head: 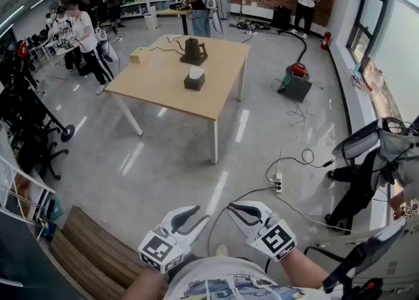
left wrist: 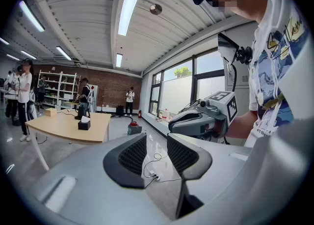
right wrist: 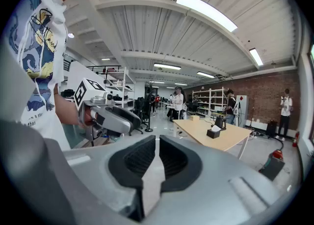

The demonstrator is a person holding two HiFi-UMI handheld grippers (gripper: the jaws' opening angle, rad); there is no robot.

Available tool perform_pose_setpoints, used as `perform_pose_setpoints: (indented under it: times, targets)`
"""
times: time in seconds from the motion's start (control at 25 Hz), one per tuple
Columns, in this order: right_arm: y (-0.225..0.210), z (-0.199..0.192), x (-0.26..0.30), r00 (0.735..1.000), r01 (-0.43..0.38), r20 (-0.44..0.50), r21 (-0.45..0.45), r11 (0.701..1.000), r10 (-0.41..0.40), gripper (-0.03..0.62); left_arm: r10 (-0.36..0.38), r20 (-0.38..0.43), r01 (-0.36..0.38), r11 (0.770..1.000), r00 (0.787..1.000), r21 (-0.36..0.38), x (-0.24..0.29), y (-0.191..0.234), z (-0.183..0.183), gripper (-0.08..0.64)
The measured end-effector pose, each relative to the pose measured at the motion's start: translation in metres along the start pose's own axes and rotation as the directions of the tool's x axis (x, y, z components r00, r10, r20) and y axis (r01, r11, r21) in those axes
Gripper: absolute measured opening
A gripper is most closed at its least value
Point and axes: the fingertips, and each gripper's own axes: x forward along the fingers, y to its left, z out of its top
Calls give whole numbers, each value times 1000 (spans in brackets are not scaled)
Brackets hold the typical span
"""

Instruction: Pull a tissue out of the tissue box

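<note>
The tissue box [head: 194, 82] is dark with a white tissue [head: 196, 71] sticking up. It stands on a light wooden table [head: 157, 86] far across the room, and shows small in the left gripper view [left wrist: 84, 125] and the right gripper view [right wrist: 213, 132]. Both grippers hang low in front of the person's body, far from the table. My left gripper [head: 201, 214] [left wrist: 157, 143] is open, with only floor showing between its pads. My right gripper [head: 232, 211] [right wrist: 157, 143] is shut on nothing, its pads nearly touching. The two grippers are side by side.
On the table also stand a dark device [head: 194, 51] and a small cardboard box [head: 139, 55]. A power strip [head: 277, 184] with cables lies on the floor between me and the table. A red vacuum [head: 298, 69] sits to the right, office chairs [head: 29, 122] left, several people farther off.
</note>
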Motion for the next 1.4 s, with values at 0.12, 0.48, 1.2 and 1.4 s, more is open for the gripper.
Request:
perform_pose_setpoints:
  times: [0.12,0.48,1.2,1.4]
  targets:
    - [-7,-3,-3,1000,3,5,-14,1000,-3,28,-6,-1,6,1000,1000,5,5,-2,3,133]
    - [-30,-2,-4,999,25,19,-12,1000,-25,29,-18,-10,18,1000,1000,16,27,3,10,133]
    - [-99,-1,111,999,7,-38,-2,1000,-7,43,-30,-10,30,1000,1000,-1,63,135,18,126]
    - [-127,28,178,997,51,-56,14,999,-50,44,-86,9,86,996,996,-9,75,212,36,124]
